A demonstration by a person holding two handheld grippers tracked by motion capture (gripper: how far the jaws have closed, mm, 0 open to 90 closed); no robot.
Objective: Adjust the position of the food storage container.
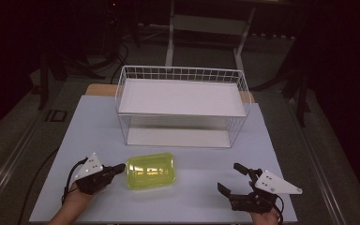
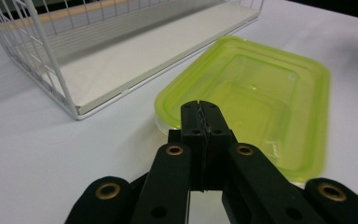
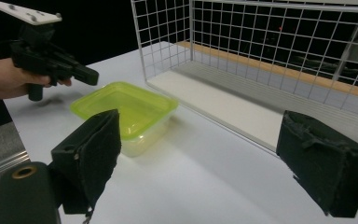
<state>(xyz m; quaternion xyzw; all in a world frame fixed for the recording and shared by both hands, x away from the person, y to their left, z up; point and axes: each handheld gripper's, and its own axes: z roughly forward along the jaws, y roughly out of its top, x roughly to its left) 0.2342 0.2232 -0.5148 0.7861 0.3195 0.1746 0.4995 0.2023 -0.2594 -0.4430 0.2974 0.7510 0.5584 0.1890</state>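
A yellow-green plastic container (image 1: 150, 171) with its lid on rests on the white table in front of a white wire shelf rack (image 1: 182, 106). My left gripper (image 1: 120, 167) is shut with nothing in it, its tip just at the container's left edge; in the left gripper view the closed jaws (image 2: 200, 112) point at the container (image 2: 256, 98). My right gripper (image 1: 230, 177) stands open at the table's front right, apart from the container (image 3: 126, 112), with nothing between its pads (image 3: 93, 154). The left gripper (image 3: 89, 74) also shows in the right gripper view.
The wire rack (image 2: 42, 56) has an upper white shelf and a lower white base (image 3: 223, 107) and stands at the table's middle back. The white table top (image 1: 201, 197) has bare surface between the grippers. Dark floor and table legs lie beyond.
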